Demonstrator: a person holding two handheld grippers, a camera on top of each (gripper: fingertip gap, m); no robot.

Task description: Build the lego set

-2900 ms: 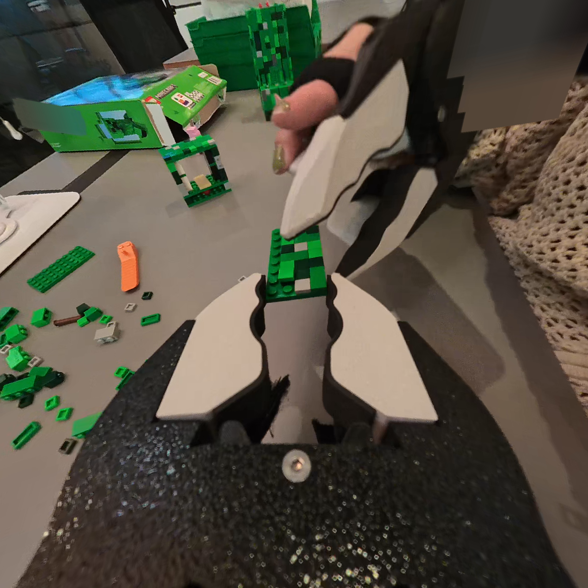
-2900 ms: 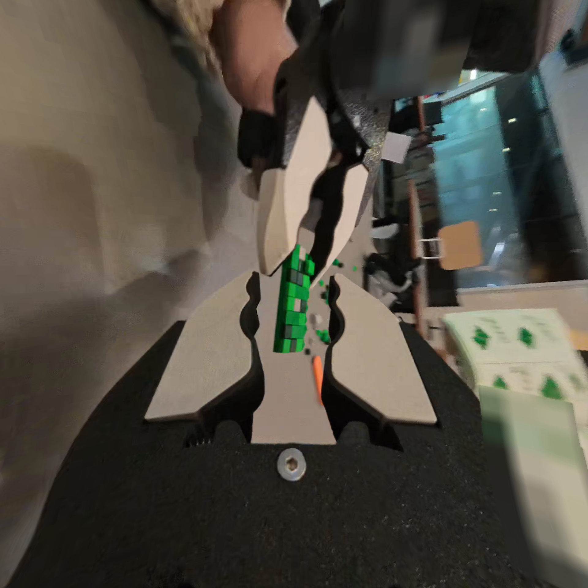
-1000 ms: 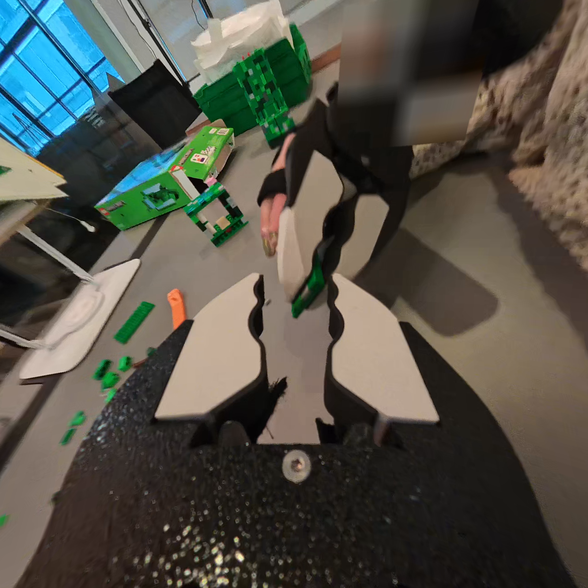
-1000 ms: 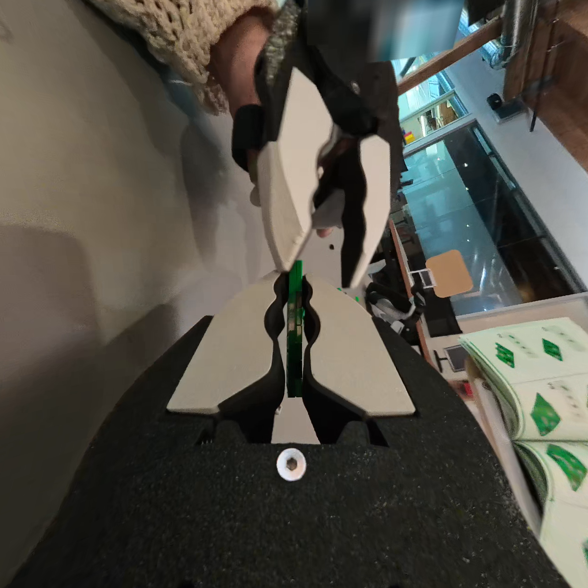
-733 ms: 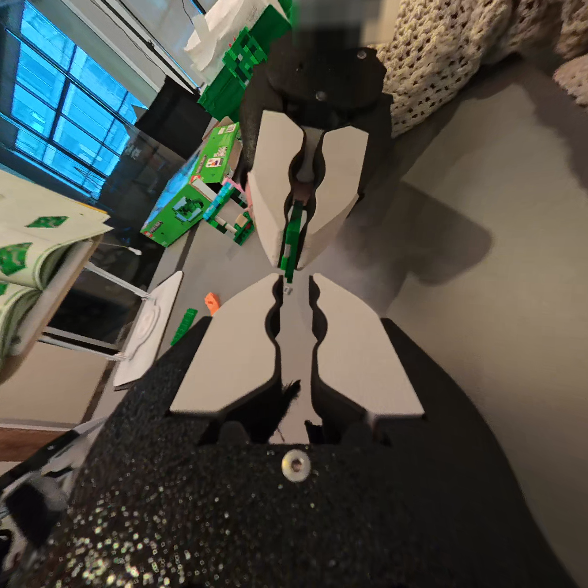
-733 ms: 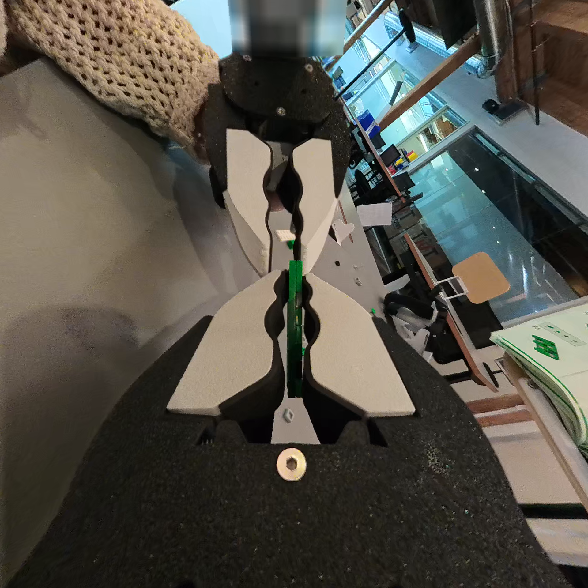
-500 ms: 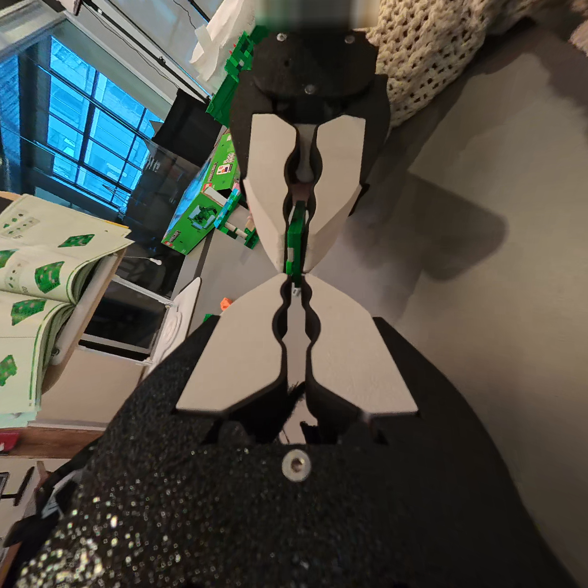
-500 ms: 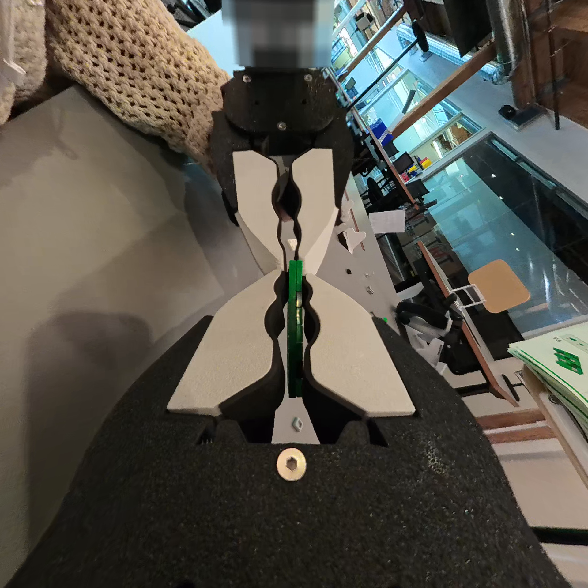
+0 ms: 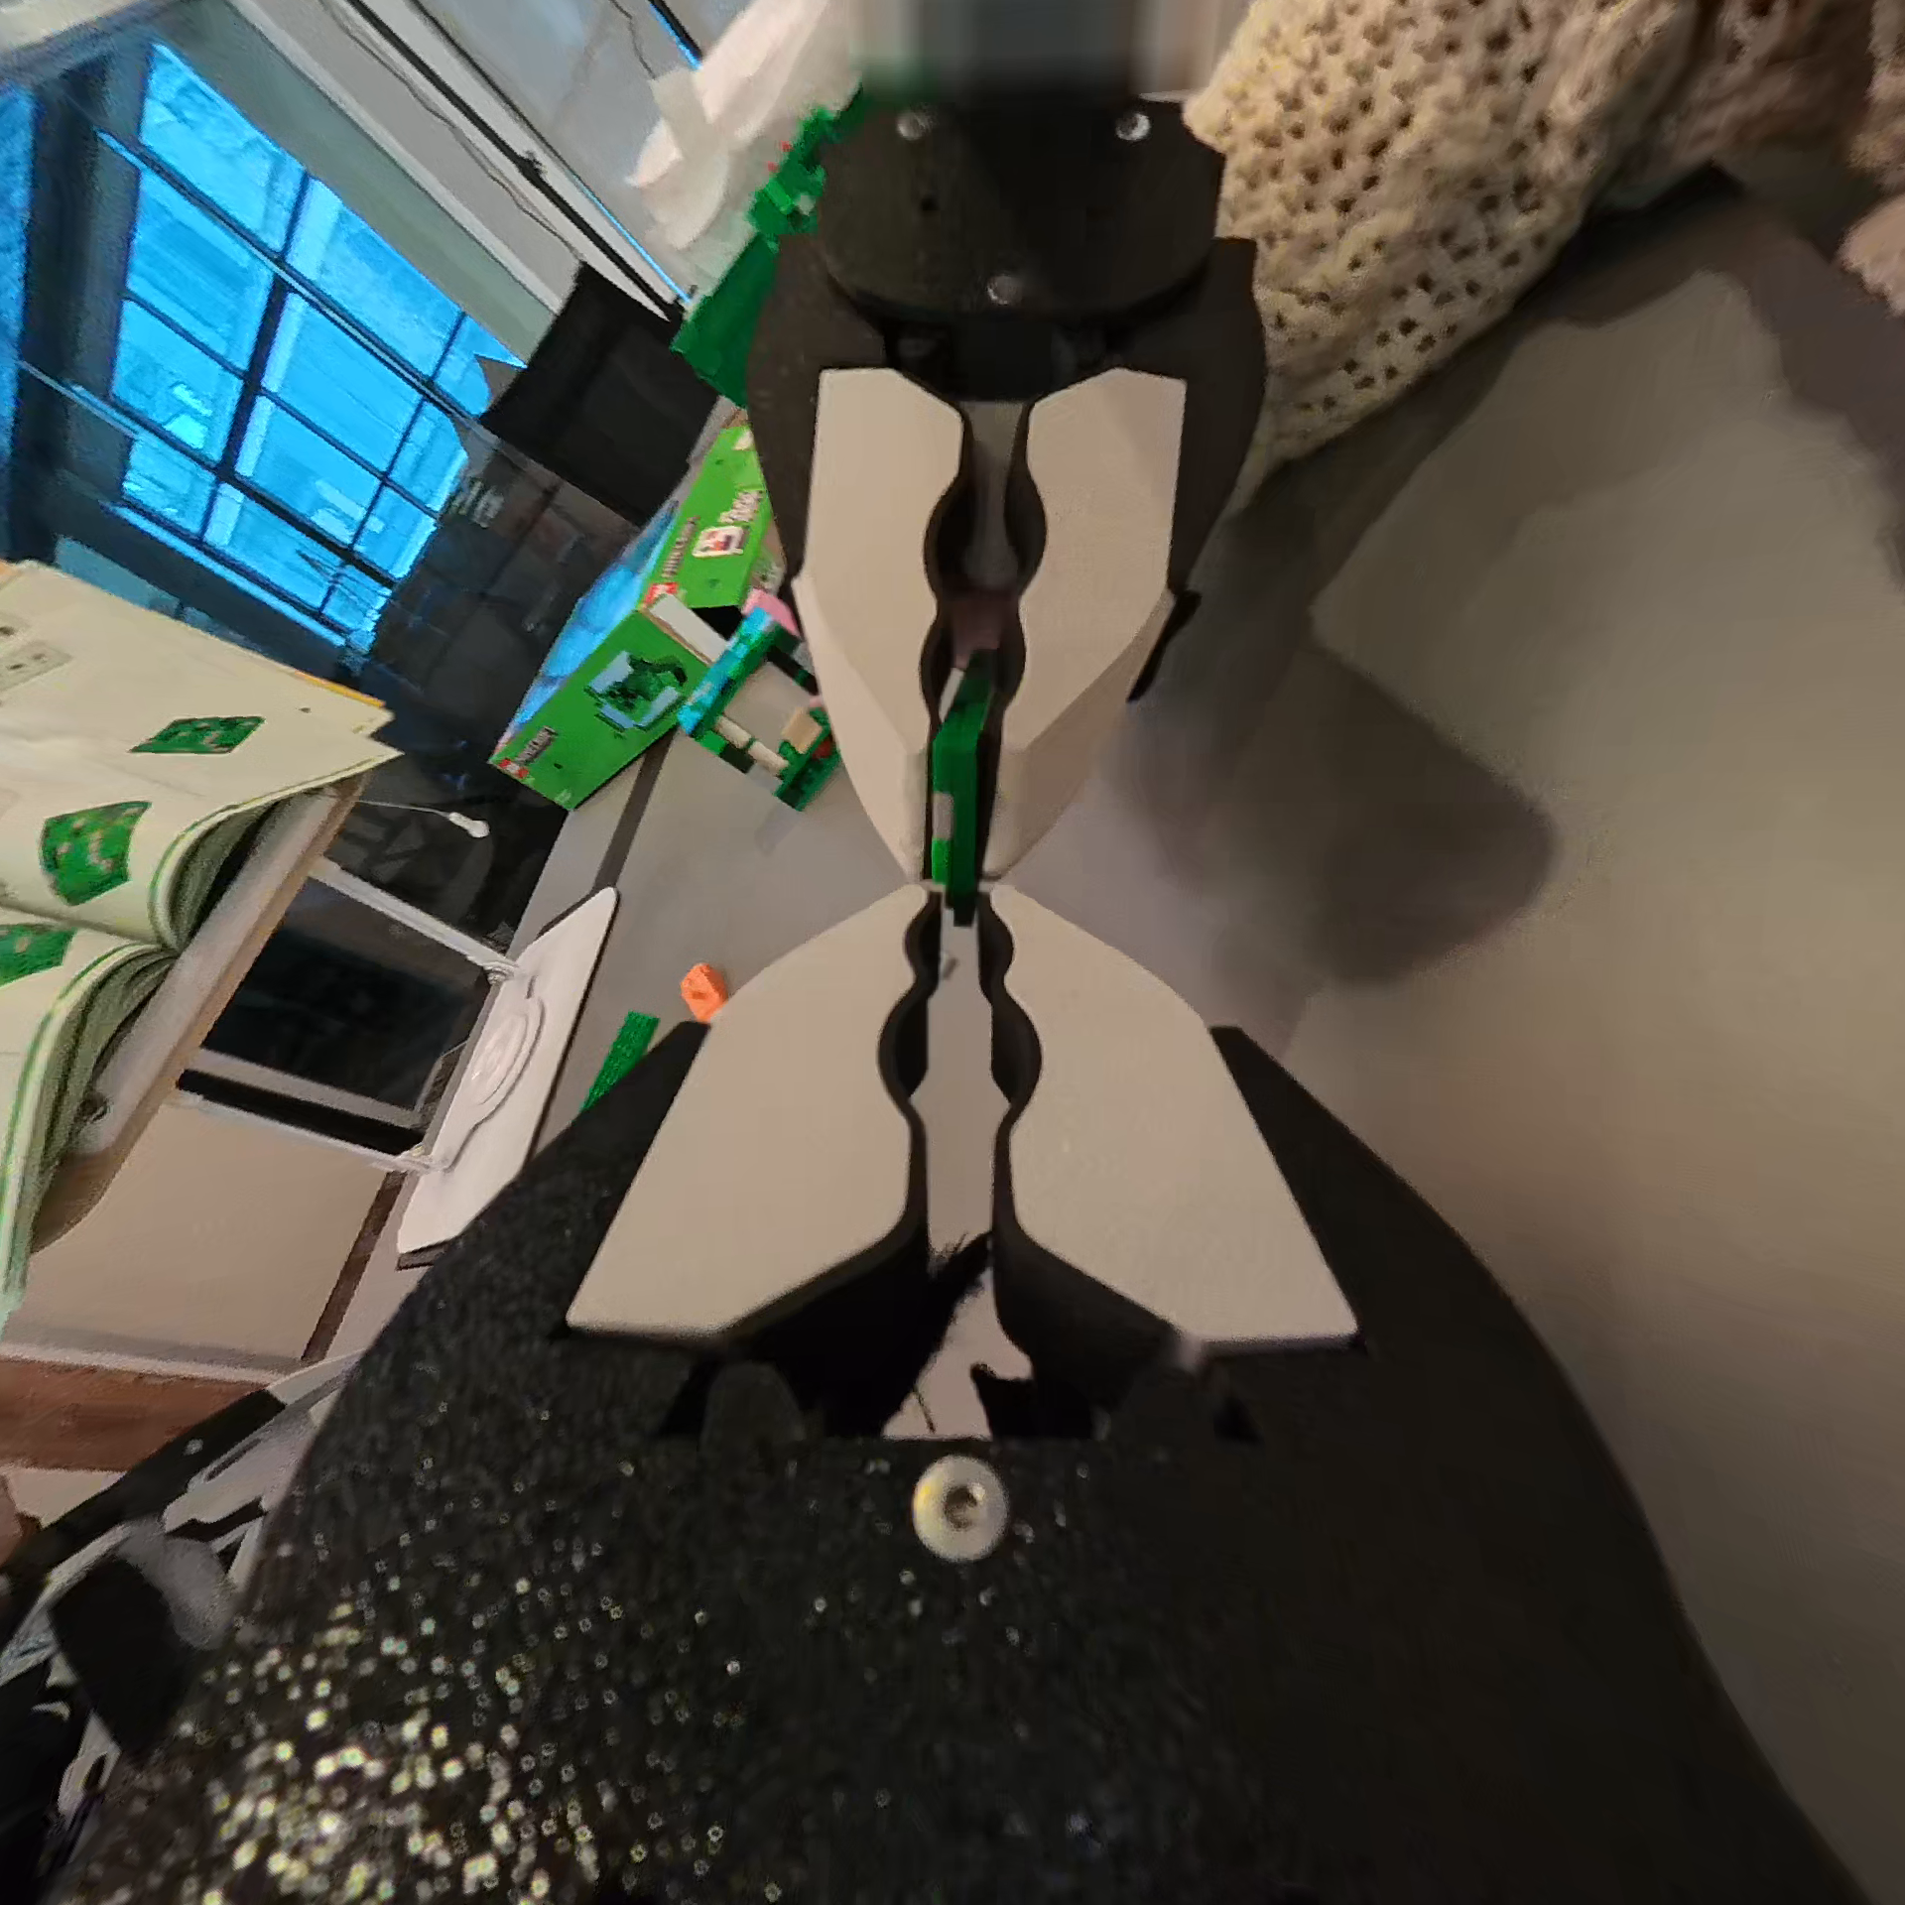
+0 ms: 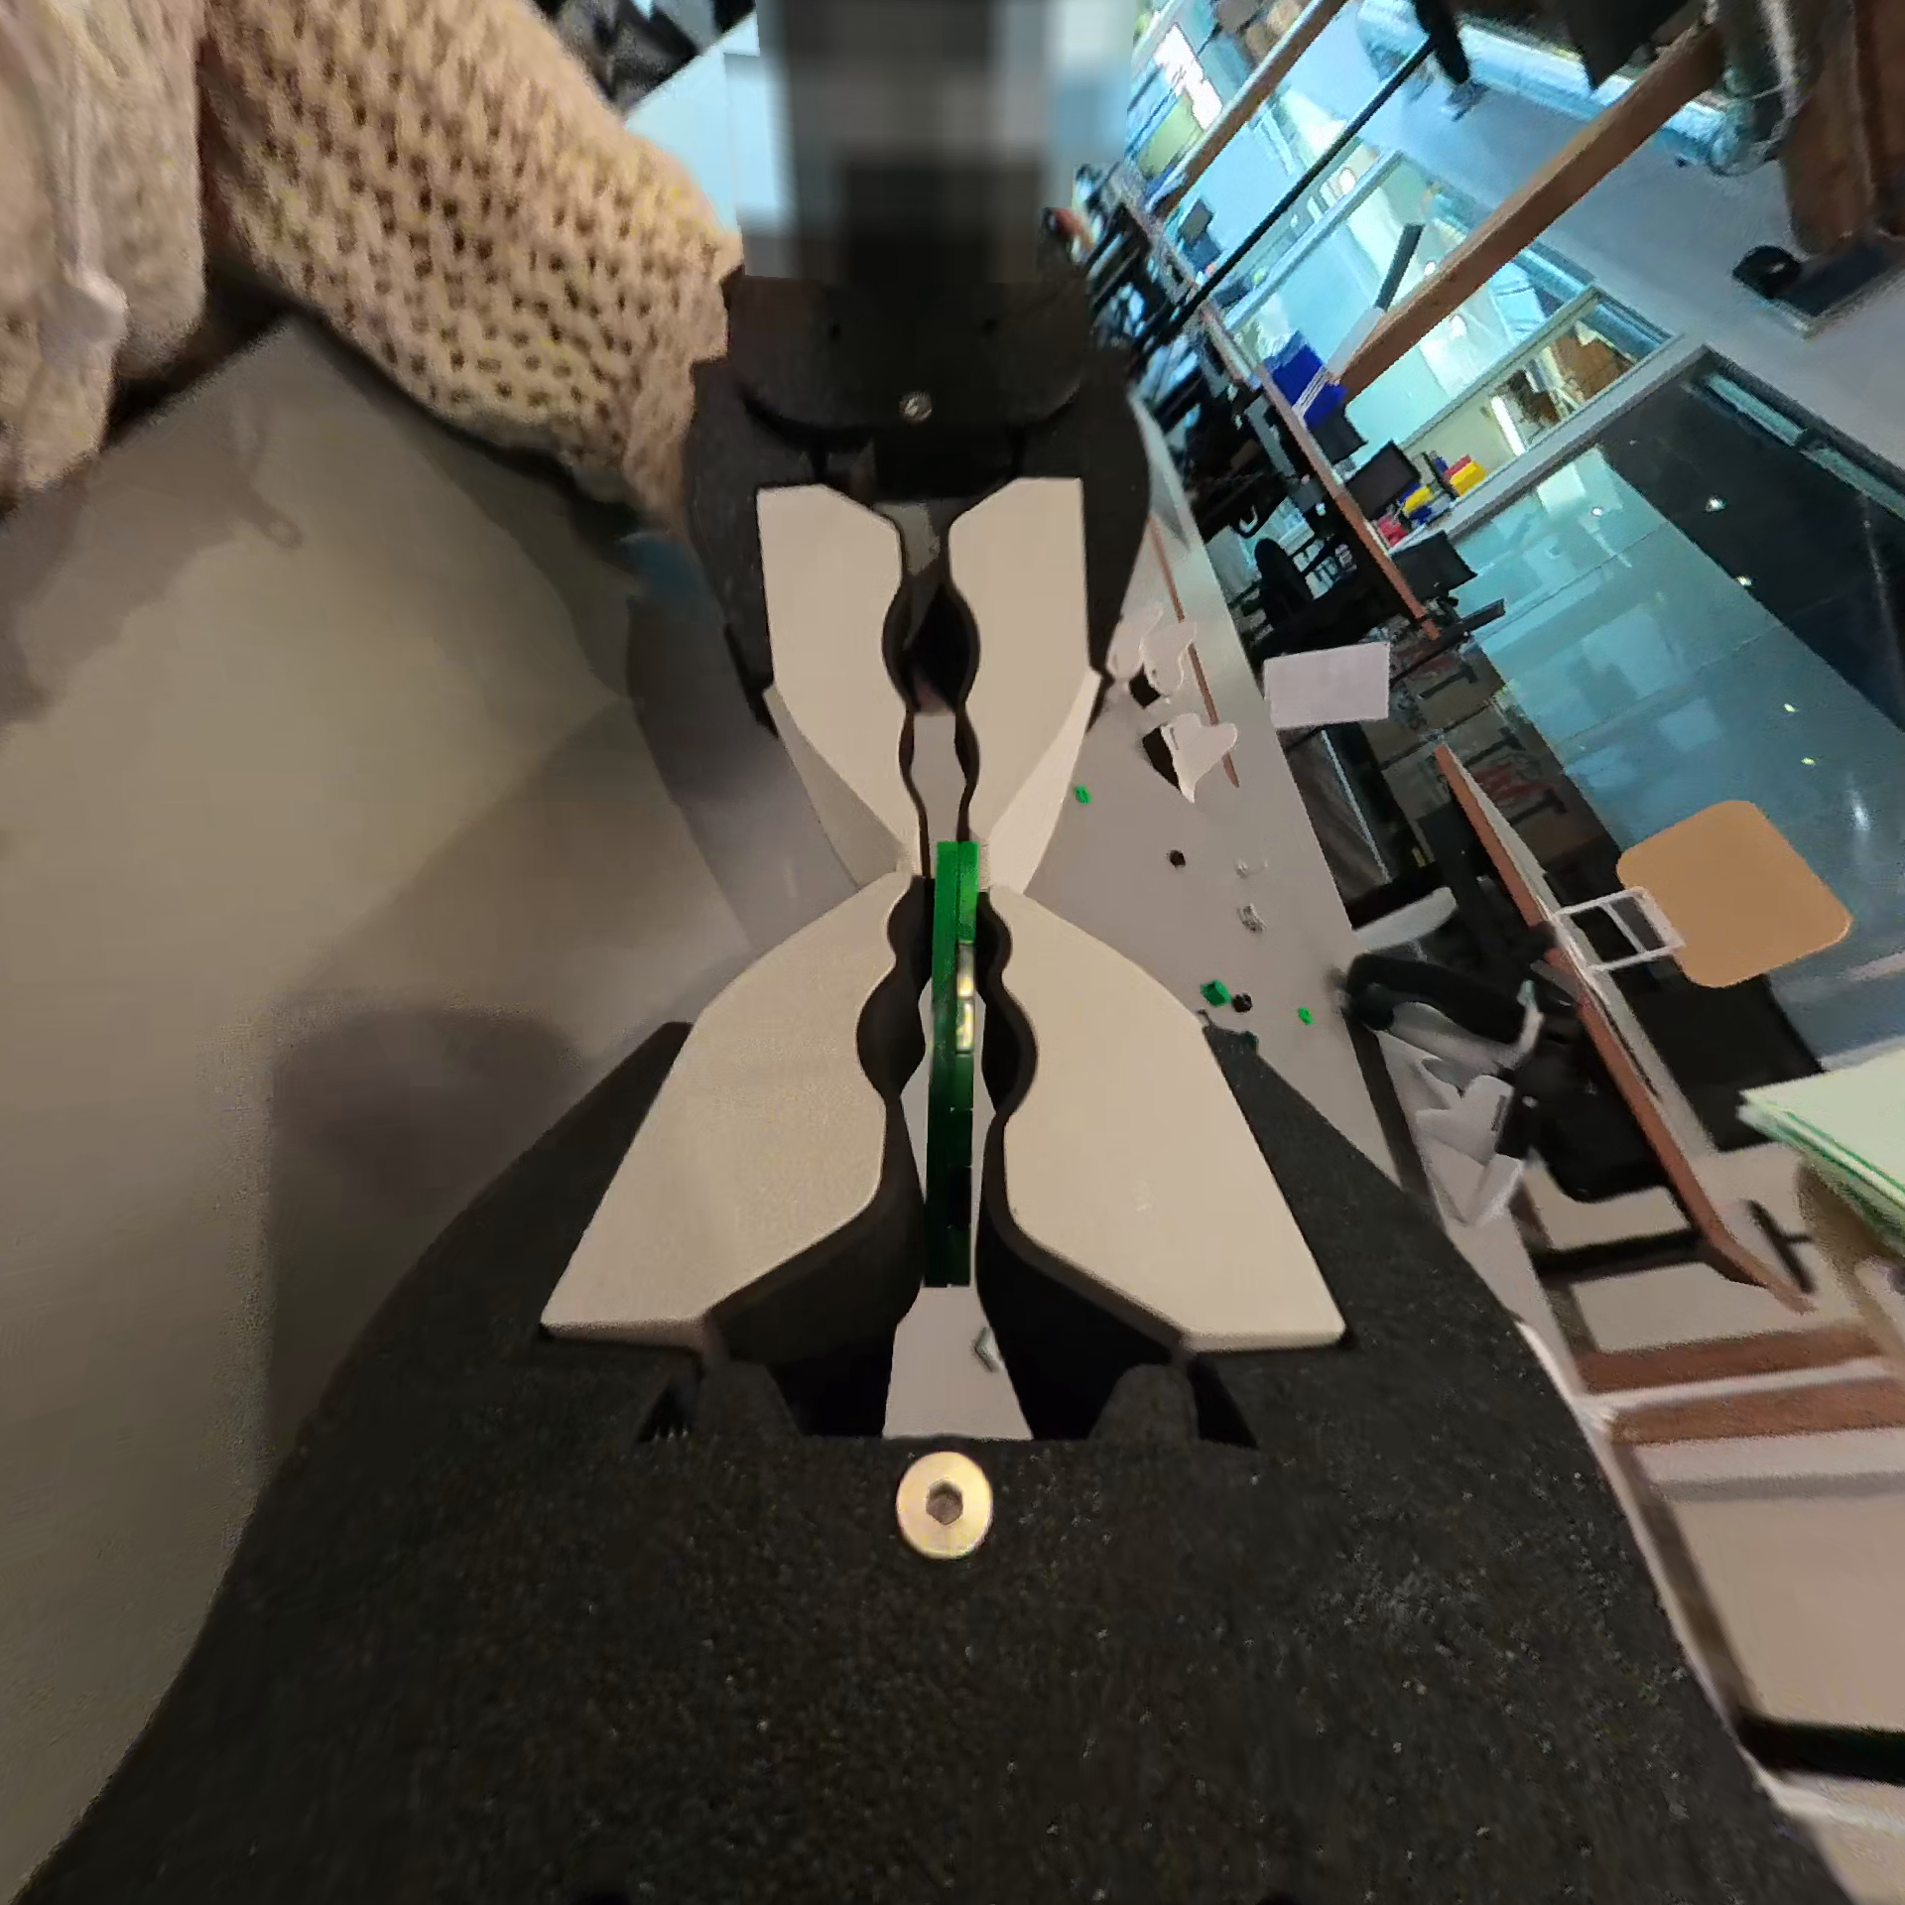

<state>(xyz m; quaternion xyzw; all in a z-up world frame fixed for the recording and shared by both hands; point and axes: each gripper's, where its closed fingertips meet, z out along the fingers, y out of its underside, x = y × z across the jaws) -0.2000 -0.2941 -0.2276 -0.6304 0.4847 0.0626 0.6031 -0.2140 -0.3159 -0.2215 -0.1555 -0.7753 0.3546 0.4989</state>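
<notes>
Right tongs (image 10: 954, 897) clamp a flat green plastic Lego plate (image 10: 950, 1072); nearly closed left tongs (image 9: 957, 912) should align squarely, tip to tip.

Most of the green brick piece (image 10: 950, 1072) is hidden between the right gripper's (image 10: 954, 907) fingers. The open booklet (image 9: 93, 825) is cut off at 9 o'clock. Whether the left gripper (image 9: 957, 912) grips the piece cannot be determined.
</notes>
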